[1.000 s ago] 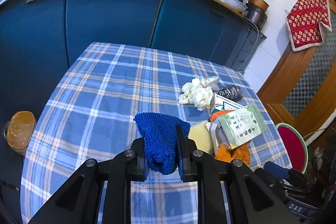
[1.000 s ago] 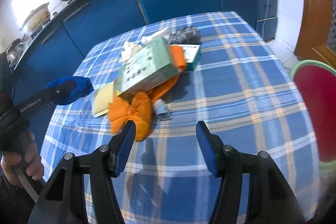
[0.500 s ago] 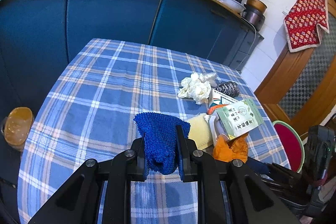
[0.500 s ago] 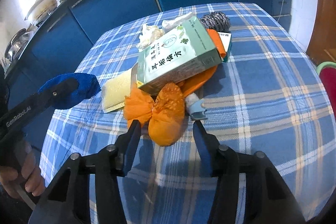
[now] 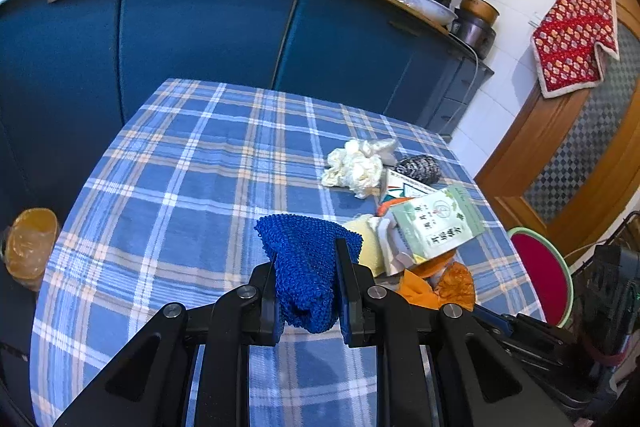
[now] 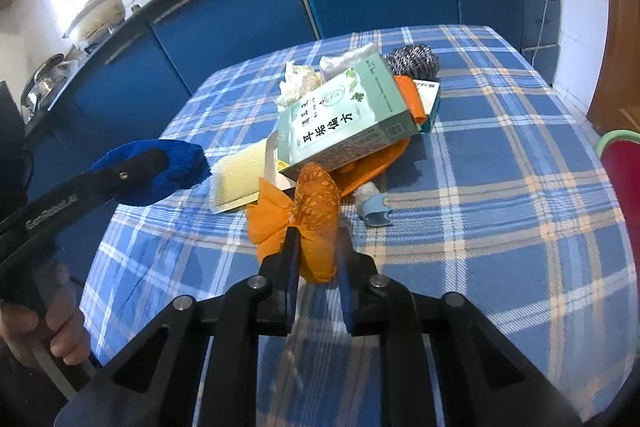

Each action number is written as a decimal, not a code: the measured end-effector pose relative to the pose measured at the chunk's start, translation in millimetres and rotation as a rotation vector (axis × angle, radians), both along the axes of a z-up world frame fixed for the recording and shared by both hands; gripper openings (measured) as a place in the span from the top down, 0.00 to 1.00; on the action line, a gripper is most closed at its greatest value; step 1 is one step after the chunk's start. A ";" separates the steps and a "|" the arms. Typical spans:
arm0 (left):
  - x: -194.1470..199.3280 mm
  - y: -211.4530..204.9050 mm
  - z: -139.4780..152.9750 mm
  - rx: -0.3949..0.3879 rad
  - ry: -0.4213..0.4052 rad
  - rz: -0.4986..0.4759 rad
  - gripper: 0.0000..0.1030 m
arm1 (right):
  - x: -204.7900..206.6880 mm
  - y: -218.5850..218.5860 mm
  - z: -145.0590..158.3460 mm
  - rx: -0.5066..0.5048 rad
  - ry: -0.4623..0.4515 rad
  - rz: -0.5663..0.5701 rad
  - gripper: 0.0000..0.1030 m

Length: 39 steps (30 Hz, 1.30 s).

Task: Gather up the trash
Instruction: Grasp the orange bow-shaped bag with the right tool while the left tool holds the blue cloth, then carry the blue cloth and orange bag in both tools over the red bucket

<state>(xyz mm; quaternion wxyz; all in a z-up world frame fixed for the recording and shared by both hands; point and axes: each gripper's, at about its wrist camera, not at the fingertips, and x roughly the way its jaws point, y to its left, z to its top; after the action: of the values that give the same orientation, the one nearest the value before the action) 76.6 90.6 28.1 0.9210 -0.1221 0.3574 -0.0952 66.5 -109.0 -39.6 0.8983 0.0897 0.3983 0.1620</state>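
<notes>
Change noted: a second ago the right gripper (image 6: 318, 247) stood with jaws wide apart, short of the heap, nothing between them; now it has come in on the near end of the orange glove (image 6: 316, 223) and the jaws are closing, the pads flanking that end and apparently pressing it. Judgement: the pick of the glove is under way, but the rest of it lies ahead of the jaws under the green box (image 6: 344, 119), so lifting may drag or tip the box. The left gripper (image 5: 308, 287) is unchanged, clenched on a blue knitted cloth (image 5: 308, 255) that fills the gap between its jaws and bulges past the tips; it is held above the checked tablecloth (image 5: 180, 187), off the surface. Count of items ahead of the right jaws: one green box, one orange glove, one yellow sponge (image 6: 240, 179) left of the jaws beyond the glove, one steel scourer (image 6: 412, 59) farthest out, one crumpled white tissue wad (image 6: 300, 83) with what looks like a clear wrapper beside it, one small white-and-teal carton (image 6: 428, 99) behind the box, one pale blue clip-like piece (image 6: 374, 207) just right of the jaws. Grippers: two. Cloths held: one. Nothing collected off the table apart from the cloth in hand; no bin visible in either view.
</notes>
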 end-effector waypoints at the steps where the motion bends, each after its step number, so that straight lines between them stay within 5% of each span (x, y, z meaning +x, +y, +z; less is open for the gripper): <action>1: -1.0 -2.2 1.5 0.001 -0.003 -0.005 0.81 | -3.5 -2.9 1.9 0.008 -0.005 -0.002 0.81; 39: -12.3 -160.2 38.6 0.000 -0.059 -0.343 0.81 | -83.9 -143.0 51.6 0.085 -0.169 -0.344 0.81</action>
<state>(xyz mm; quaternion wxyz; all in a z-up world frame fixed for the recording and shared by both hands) 64.3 -69.5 66.8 0.9015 -0.0566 0.3455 -0.2543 -17.4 -252.0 12.1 0.9385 0.1803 0.2929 0.0295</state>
